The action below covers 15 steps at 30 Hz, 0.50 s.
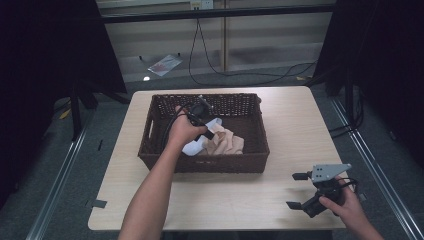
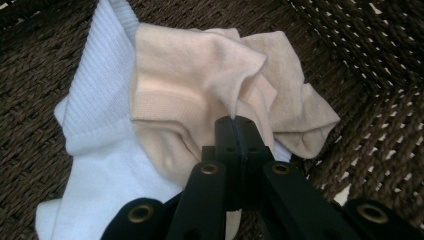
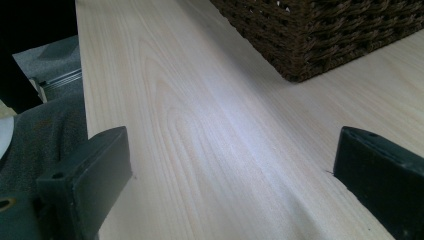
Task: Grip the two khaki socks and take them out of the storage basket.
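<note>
We see a dark wicker basket (image 1: 250,150) in the middle of the table (image 1: 295,125). Inside the basket, toward its near side, a beige sock (image 2: 200,85) lies on top of a white sock (image 2: 95,150). The left gripper (image 2: 234,120) reaches into the basket, its jaws pinched together on a fold of the beige sock. The right gripper (image 1: 299,190) rests on the table off the basket's near right corner, jaws spread wide with nothing between them.
</note>
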### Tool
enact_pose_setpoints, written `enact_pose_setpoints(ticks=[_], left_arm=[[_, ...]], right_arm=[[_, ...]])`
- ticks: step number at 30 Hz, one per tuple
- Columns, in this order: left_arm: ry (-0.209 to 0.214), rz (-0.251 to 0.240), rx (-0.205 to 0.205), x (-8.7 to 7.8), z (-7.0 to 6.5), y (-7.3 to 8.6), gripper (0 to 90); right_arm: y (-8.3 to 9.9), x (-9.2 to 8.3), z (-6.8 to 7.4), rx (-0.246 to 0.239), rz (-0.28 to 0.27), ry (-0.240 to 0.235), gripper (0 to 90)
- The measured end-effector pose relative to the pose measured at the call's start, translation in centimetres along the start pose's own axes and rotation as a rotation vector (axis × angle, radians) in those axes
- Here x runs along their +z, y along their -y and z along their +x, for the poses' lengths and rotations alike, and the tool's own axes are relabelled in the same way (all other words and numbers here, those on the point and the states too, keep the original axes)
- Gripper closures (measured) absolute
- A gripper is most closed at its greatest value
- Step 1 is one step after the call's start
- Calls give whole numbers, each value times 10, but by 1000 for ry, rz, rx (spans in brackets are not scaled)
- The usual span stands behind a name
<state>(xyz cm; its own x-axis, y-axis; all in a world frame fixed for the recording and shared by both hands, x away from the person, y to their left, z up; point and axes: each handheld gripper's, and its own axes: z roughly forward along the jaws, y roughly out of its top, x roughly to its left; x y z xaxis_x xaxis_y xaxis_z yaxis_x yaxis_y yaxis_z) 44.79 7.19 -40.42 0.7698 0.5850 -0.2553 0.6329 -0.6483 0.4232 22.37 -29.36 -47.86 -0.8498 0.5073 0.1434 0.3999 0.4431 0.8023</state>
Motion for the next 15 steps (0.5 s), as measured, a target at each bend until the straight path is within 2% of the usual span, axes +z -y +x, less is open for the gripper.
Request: enact_pose_setpoints(ticks=[5, 12, 15], left_arm=[[18, 0, -12, -6, 0, 0, 900], [33, 17, -22, -37, 0, -3, 900], [42, 4, -31, -43, 0, -3, 900]], right_arm=[[0, -1, 0, 1, 1, -1, 13], [0, -1, 0, 0, 2, -4, 13], [0, -1, 0, 6, 0, -3, 13]])
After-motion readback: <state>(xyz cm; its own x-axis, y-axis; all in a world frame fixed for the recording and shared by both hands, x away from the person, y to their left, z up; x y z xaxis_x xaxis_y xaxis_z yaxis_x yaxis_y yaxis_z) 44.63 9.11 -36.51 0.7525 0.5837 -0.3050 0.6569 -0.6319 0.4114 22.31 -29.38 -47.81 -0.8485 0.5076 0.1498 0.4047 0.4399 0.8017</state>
